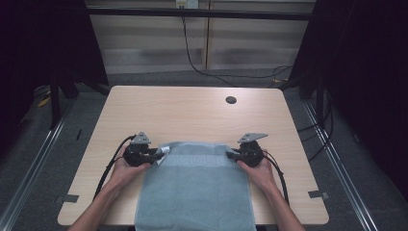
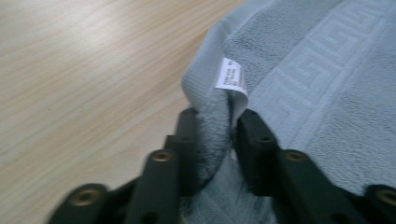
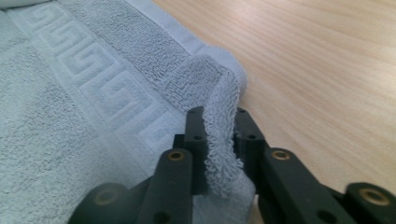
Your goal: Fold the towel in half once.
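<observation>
towel near edge cut off, left tool, right tool clamping corners

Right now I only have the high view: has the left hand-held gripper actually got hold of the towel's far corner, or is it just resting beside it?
Observer: The left hand-held gripper is shut on the towel; the left gripper view shows a pinched fold of terry between its jaws.
Operator: Anything else caught in there?
Observer: A white care label stands just above the jaws, sewn at that corner.
Operator: And the right side?
Observer: The right hand-held gripper is shut on the towel's other far corner, a raised fold of it between the jaws.
Operator: Any pattern on the cloth?
Observer: A woven Greek-key border runs along that end.
</observation>
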### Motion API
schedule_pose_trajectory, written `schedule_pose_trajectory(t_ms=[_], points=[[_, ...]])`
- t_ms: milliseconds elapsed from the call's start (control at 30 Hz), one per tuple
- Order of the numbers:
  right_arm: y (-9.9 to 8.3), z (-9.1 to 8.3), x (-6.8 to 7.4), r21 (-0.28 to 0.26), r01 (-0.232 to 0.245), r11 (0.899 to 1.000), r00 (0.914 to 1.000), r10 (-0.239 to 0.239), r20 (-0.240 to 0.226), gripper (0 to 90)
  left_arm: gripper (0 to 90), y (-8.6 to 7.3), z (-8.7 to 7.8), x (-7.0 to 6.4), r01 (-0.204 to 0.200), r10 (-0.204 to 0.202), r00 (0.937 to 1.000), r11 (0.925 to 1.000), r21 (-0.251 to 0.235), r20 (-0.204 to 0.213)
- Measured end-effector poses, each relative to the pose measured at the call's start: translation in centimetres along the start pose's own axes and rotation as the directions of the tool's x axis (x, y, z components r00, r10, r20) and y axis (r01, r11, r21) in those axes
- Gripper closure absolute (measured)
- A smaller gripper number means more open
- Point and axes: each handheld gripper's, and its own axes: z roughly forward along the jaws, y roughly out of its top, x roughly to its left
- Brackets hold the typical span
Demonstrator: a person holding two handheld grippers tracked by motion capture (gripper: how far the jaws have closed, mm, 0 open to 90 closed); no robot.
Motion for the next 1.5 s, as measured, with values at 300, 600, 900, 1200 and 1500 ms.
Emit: schedule_pose_trajectory(t_ms=[300,600,900,1200,1500], points=[[3.3,-2.3,-1.2,-0.133,-0.088,0.987,0.9948,0.081,-0.062,83.8,79.6,2.9,-2.5,1.9,0.109,-0.107,0.994,0.9838,-0.142,0.024],[11.2,-6.6,-3.1,-0.311,-0.087,0.946,0.9959,0.075,-0.052,83.9,79.6,10.3,-6.9,3.1,0.083,-0.094,0.9953,0.9466,-0.312,-0.022],[18.0,-10.1,-4.8,-0.397,-0.052,0.916,0.9983,0.058,0.004,84.0,79.7,16.5,-9.8,3.9,0.086,-0.116,0.9923,0.8941,-0.44,-0.042],[19.0,-12.2,-4.5,-0.439,-0.073,0.896,0.9971,0.075,-0.013,84.0,79.6,16.5,-10.8,2.5,0.026,-0.059,0.9963,0.8996,-0.436,-0.062],[11.0,-10.6,-1.0,-0.344,-0.105,0.933,0.9883,0.059,-0.14,84.1,79.5,9.3,-9.9,-1.2,0.017,-0.01,0.9997,0.9314,-0.364,0.02]])
